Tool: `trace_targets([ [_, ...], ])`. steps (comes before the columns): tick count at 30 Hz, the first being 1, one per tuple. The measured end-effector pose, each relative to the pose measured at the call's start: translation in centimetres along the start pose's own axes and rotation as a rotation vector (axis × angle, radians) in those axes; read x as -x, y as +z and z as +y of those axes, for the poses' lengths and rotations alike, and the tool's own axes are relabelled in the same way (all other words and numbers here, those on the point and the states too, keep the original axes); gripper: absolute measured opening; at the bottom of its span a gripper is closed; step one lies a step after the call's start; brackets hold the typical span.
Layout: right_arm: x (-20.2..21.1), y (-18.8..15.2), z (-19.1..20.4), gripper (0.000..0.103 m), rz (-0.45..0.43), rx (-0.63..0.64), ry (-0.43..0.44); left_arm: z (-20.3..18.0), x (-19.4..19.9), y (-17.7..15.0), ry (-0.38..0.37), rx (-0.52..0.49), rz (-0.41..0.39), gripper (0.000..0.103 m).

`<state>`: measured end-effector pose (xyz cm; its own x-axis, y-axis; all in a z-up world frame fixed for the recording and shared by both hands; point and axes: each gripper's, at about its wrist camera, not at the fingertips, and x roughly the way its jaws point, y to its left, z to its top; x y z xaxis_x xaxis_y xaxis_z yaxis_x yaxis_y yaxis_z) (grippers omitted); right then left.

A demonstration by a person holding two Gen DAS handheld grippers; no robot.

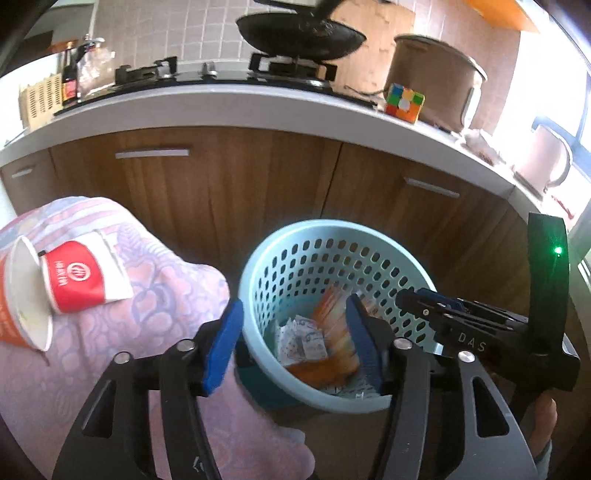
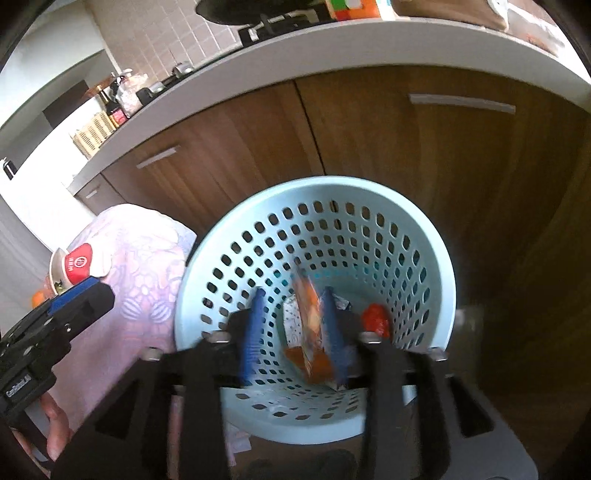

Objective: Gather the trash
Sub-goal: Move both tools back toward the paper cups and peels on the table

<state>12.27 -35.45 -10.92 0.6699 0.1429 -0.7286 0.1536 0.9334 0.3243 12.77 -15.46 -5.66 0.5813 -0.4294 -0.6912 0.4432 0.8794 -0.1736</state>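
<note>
A: Status on the bin [image 1: 258,266]?

B: Light blue, perforated, on the floor against the wood cabinets [image 1: 207,192]. Tipped toward both cameras, mouth open to us.

A: What's inside?

B: An orange wrapper [image 2: 312,332], a white printed packet [image 1: 303,338] under it, and a red scrap [image 2: 376,319] on the right side in the right wrist view. All down in the bottom.

A: Left gripper [image 1: 293,345]?

B: Jaws apart, straddling the near-left rim of the bin. One blue pad sits outside the wall, the other over the inside. Nothing pinched between them. No earlier frame here, so that's all I can say.

A: Right gripper [image 2: 293,334]?

B: Jaws apart too, both pads over the bin mouth. The orange wrapper shows in the gap, next to the right pad. Frame is motion-blurred; I can't tell whether the pad touches it, but the left pad is clear of it, so no clamp.

A: Anything still out of the bin?

B: Two cups on a pink patterned cloth [image 1: 155,295] left of the bin. A red-and-white cup [image 1: 85,275] lies on its side, nested into the mouth of an orange cup [image 1: 22,306]. Both well apart from either gripper.

A: Counter?

B: Wok [image 1: 301,35] on the stove, big pot [image 1: 436,77] to its right, a puzzle cube [image 1: 404,101] near the counter edge in front of the pot.
</note>
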Motion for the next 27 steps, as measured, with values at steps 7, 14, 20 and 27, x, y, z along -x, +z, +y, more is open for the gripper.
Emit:
trace_targets([
  [7, 1.9, 0.4, 3.1, 0.046, -0.046, 0.06, 0.027, 2.5, 4.0, -0.5, 0.0, 0.066, -0.065, 0.058],
  [14, 3.9, 0.5, 7.7, 0.046, -0.09, 0.143, 0.076, 5.5, 9.6, -1.5, 0.042, 0.125, -0.161, 0.058],
  [20, 5.7, -0.4, 13.2, 0.049, -0.14, 0.267, 0.154, 8.9, 14.9, -3.5, 0.14, 0.174, -0.243, 0.066],
  [27, 5.4, -2.1, 20.6, 0.049, -0.141, 0.383, 0.252, 15.0, 21.9, -6.8, 0.258, 0.287, -0.349, 0.074],
])
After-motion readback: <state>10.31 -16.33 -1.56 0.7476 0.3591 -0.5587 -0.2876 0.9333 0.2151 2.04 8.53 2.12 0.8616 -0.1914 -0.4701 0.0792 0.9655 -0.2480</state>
